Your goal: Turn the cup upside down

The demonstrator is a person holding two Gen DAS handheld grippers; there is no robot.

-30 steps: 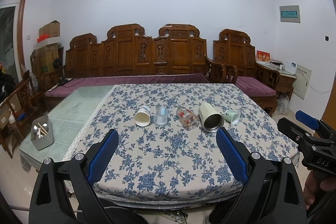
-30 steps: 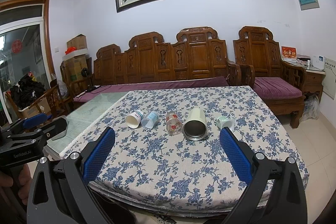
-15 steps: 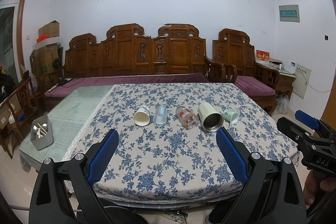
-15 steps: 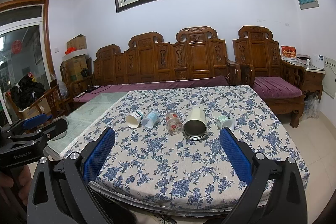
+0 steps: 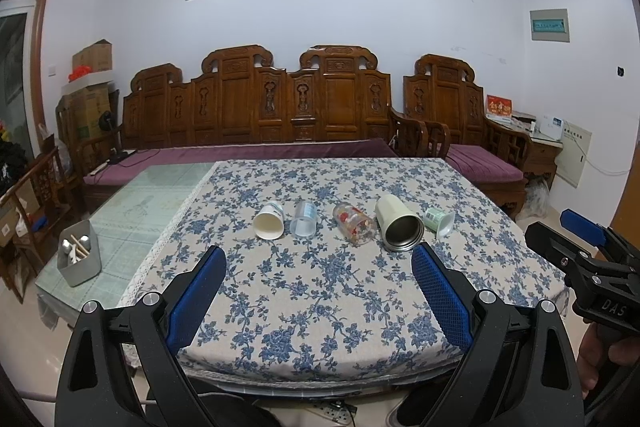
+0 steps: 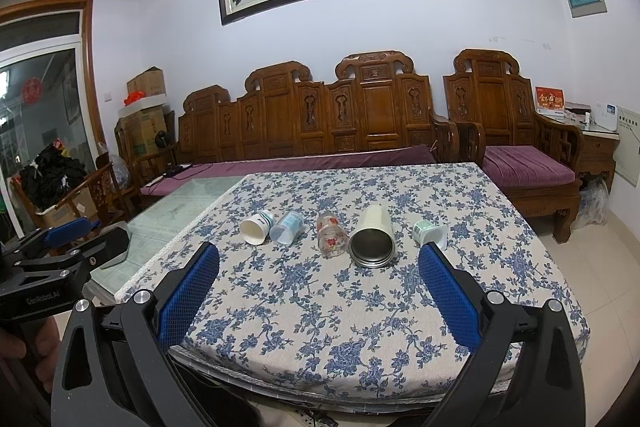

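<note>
Several cups lie on their sides in a row on the flowered tablecloth (image 5: 320, 291), mouths toward me: a white paper cup (image 5: 269, 221) (image 6: 256, 227), a clear plastic cup (image 5: 305, 219) (image 6: 286, 227), a glass with red print (image 5: 354, 223) (image 6: 331, 237), a cream metal tumbler (image 5: 398, 223) (image 6: 373, 237) and a small green-and-white cup (image 5: 440, 220) (image 6: 430, 231). My left gripper (image 5: 318, 255) is open and empty over the near part of the table. My right gripper (image 6: 319, 251) is open and empty, also short of the cups.
A grey box of utensils (image 5: 78, 259) stands on the bare glass part of the table (image 5: 148, 207) at the left. A wooden bench (image 5: 256, 115) and armchair (image 5: 464, 131) stand behind the table. The right gripper shows at the left wrist view's right edge (image 5: 580, 259).
</note>
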